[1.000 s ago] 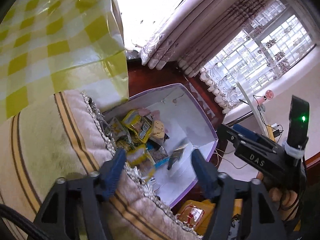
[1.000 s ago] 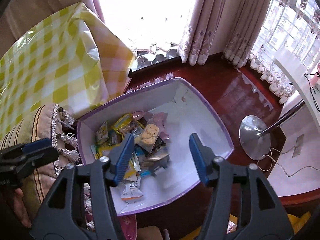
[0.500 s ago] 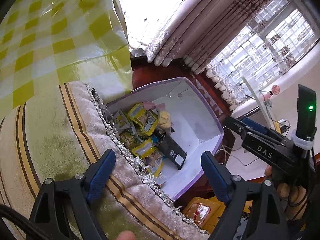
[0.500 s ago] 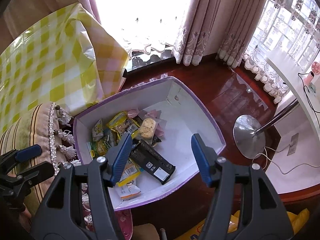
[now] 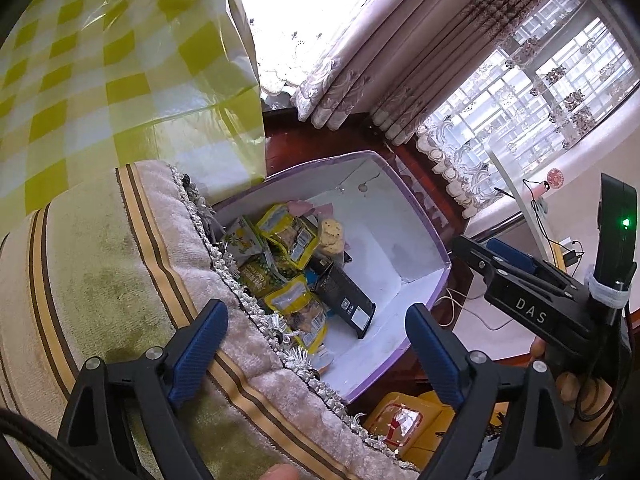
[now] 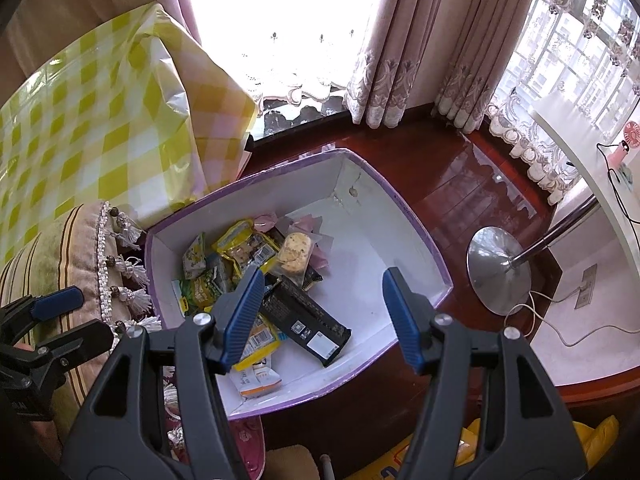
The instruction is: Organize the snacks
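Both wrist views angled down, near; share box (image 5: 424,240) (image 6: 420,236) — snacks inside

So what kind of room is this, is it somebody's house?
Most likely a room in a home, perhaps a living room. Long patterned curtains hang at a big barred window, the dark wood floor is polished, and a tasselled cushion sits beside the snack box.
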`<state>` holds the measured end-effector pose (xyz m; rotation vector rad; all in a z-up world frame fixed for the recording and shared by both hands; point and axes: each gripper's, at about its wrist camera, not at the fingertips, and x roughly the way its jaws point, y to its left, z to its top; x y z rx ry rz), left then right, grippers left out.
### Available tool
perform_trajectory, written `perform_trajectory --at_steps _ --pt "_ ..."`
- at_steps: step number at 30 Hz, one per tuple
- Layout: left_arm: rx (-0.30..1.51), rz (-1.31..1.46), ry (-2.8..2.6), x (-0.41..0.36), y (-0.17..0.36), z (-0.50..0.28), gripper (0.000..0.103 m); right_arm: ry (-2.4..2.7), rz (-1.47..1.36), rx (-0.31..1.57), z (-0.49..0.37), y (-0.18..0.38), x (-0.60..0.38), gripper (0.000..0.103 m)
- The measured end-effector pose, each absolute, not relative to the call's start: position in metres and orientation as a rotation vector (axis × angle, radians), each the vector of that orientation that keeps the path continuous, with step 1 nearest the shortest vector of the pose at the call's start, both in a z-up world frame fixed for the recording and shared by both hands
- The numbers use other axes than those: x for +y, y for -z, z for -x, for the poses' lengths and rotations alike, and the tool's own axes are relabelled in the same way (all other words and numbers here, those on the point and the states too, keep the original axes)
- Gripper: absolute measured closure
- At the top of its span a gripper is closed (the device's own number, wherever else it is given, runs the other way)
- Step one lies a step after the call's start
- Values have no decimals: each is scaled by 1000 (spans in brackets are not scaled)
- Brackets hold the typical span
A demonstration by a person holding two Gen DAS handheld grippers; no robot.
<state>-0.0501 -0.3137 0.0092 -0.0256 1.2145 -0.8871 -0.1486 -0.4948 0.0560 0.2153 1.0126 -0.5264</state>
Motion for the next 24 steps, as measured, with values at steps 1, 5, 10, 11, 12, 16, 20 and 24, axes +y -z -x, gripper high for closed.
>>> perform_trajectory --at_steps 1,5,10,11,12,16,20,24 --pt "1214 25 887 -314 -9 50 11 527 -216 1012 149 -56 -494 38" --pt "1214 21 888 -315 -9 51 10 528 -216 1013 149 -56 -495 38" --pt "1215 19 889 -316 -9 51 9 529 -217 1014 149 -55 -495 38" --pt "1216 19 889 -316 -9 51 8 529 -218 1014 149 -54 -495 38" --pt "1215 19 889 -316 -9 51 8 529 -219 1015 150 -54 -494 38" --pt "1215 20 889 -317 -9 51 7 530 -219 1016 150 -53 -494 38" --pt "1211 29 891 -316 -8 52 5 530 -226 1021 150 -51 -494 38" --pt "1185 17 908 -320 -11 54 1 518 -236 1026 149 -51 -494 38"
